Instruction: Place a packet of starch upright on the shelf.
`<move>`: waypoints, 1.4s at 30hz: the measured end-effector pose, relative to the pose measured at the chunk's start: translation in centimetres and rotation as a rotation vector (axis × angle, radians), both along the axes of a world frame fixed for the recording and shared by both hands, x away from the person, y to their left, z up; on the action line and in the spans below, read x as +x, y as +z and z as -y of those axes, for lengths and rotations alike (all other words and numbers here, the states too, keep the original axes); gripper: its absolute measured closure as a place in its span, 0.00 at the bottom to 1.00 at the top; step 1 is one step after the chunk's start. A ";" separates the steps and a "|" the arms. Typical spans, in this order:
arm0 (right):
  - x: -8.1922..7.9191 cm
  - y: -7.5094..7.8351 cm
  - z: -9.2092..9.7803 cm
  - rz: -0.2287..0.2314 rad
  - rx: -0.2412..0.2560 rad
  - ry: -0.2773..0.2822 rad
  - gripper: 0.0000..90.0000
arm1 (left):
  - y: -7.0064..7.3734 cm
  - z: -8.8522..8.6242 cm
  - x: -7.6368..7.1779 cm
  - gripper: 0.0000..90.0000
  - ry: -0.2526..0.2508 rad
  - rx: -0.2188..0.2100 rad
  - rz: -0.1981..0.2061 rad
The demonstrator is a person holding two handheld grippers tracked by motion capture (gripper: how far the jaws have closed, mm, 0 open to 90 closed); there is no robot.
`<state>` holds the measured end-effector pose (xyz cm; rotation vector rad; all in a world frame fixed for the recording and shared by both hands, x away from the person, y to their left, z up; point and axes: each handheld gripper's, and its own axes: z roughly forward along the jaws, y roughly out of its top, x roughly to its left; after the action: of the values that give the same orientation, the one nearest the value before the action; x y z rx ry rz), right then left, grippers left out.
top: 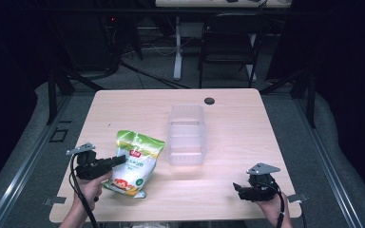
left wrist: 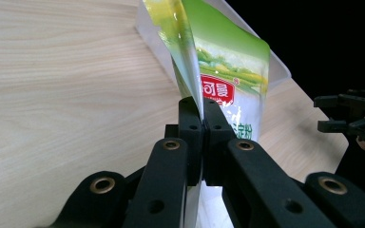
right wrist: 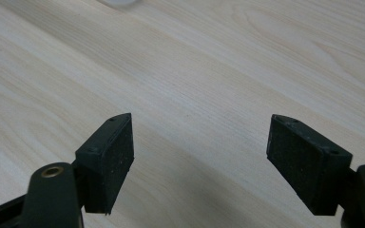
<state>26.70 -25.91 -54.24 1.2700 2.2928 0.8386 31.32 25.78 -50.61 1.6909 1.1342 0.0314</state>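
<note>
A green and white snack bag [top: 135, 161] with a red label lies at the table's front left, just left of a clear plastic bin [top: 186, 134]. My left gripper [top: 119, 160] is shut on the bag's left edge; in the left gripper view the bag [left wrist: 228, 80] rises from between the closed jaws of my left gripper [left wrist: 202, 107]. My right gripper [top: 237, 188] hovers near the table's front right edge, open. In the right gripper view the right gripper [right wrist: 200, 152] has only bare wood between its pads.
A round black grommet [top: 209, 100] sits near the table's [top: 247, 128] far edge. A dark chair [top: 230, 40] and a white desk leg [top: 177, 47] stand beyond the table. In the left gripper view the other gripper [left wrist: 351, 116] shows at far right.
</note>
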 end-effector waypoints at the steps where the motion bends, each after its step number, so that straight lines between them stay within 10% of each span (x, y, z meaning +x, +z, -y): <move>1: 0.0 0.0 0.0 0.001 -0.001 0.001 0.26 | 0.1 0.0 0.0 0.99 -0.004 -0.002 0.004; 42: 0.1 -0.1 -0.1 0.001 0.004 -0.002 0.27 | 2.2 0.8 1.9 0.99 0.032 -0.031 0.072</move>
<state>26.77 -25.81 -54.35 1.2727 2.2905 0.8427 33.21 24.94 -48.42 1.6315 1.1025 0.0929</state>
